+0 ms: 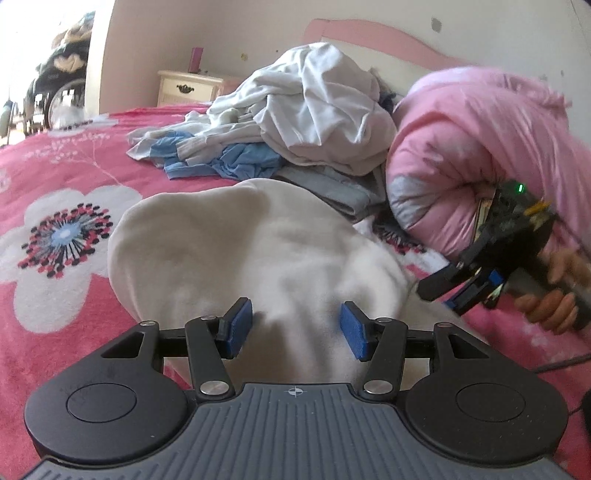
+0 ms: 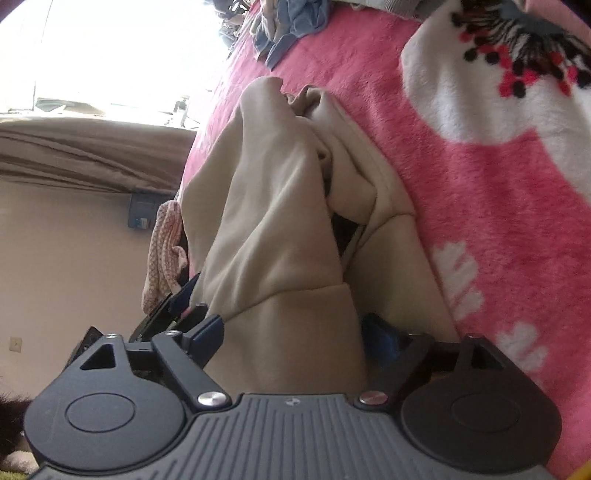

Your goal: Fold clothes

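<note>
Cream garment (image 2: 280,229) is lying bunched on the bed (image 1: 74,155); left tool (image 1: 297,328) and right tool (image 2: 295,332) are both standing apart, cloth between, seemingly unpinched; loose layers risk slipping, spoiling the fold.

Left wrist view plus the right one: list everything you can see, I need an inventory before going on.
Cream garment: one, cream, on the blanket between both grippers.
Clothes pile: one heap, white and blue, behind the cream garment.
Pink duvet: one, rolled, right of the pile.
Blanket: one, pink with white flowers, covering the bed.
Headboard: one, pink, at the wall.
Nightstand: one, cream, far left.
Left gripper: open, over the garment.
Right gripper: open, garment between its jaws.
Hand: one, holding the right gripper.
</note>
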`<state>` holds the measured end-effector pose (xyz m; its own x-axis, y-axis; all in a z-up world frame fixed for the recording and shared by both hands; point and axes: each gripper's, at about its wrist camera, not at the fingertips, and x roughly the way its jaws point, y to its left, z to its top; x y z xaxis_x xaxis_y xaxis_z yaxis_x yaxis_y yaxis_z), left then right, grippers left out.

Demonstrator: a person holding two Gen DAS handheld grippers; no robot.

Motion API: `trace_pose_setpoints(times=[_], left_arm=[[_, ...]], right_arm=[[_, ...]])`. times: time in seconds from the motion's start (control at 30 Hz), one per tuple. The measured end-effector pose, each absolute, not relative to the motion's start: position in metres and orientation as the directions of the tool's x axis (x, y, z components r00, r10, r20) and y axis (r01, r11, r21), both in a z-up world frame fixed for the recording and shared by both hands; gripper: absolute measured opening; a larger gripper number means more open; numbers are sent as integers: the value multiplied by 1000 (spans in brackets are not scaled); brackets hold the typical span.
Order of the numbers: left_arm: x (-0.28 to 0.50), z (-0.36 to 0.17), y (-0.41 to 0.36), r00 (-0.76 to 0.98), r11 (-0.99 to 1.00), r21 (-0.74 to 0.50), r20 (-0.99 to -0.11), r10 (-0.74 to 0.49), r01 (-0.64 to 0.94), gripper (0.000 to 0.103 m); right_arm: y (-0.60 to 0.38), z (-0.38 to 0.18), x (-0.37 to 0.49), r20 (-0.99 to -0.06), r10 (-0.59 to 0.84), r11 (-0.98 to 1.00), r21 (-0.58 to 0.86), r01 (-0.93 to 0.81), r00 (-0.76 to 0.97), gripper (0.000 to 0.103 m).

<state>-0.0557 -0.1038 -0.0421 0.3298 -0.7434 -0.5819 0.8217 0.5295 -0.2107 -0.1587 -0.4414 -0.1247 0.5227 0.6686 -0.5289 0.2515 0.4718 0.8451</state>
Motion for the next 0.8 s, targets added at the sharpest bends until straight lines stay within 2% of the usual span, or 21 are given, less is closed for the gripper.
trace_pose_setpoints(times=[0.13, 0.23, 0.3, 0.33, 0.37, 0.47, 0.57, 0.67, 0.8], left_arm=[[-64, -49, -110, 360, 524, -142, -577, -733, 840, 56], [-64, -50, -109, 361, 522, -139, -575, -734, 842, 56], [-63, -50, -108, 358, 522, -145, -575, -736, 841, 56], [-63, -50, -108, 357, 522, -146, -575, -736, 841, 56], [-63, -50, -109, 359, 522, -142, -575, -735, 841, 56], [-65, -50, -109, 366, 526, -133, -576, -731, 840, 56], [-67, -50, -109, 375, 533, -130, -575, -728, 836, 56], [-67, -49, -111, 383, 541, -128, -573, -725, 831, 56], [-65, -45, -121, 378, 533, -131, -567, -732, 836, 56]], right_arm=[[-423, -112, -153, -582, 631, 571, 796, 200, 514, 86], [-422, -110, -151, -588, 621, 589, 786, 188, 518, 90], [-423, -111, -153, -581, 617, 573, 794, 202, 531, 88], [-421, -109, -153, -585, 610, 581, 789, 201, 534, 83], [-417, -104, -154, -593, 602, 597, 779, 192, 534, 68], [-403, -86, -156, -627, 568, 662, 733, 158, 533, 41], [-391, -61, -154, -672, 501, 752, 650, 109, 545, 22], [-383, -35, -156, -688, 438, 823, 566, 51, 579, 13], [-386, -2, -165, -671, 370, 890, 454, -38, 643, 12]])
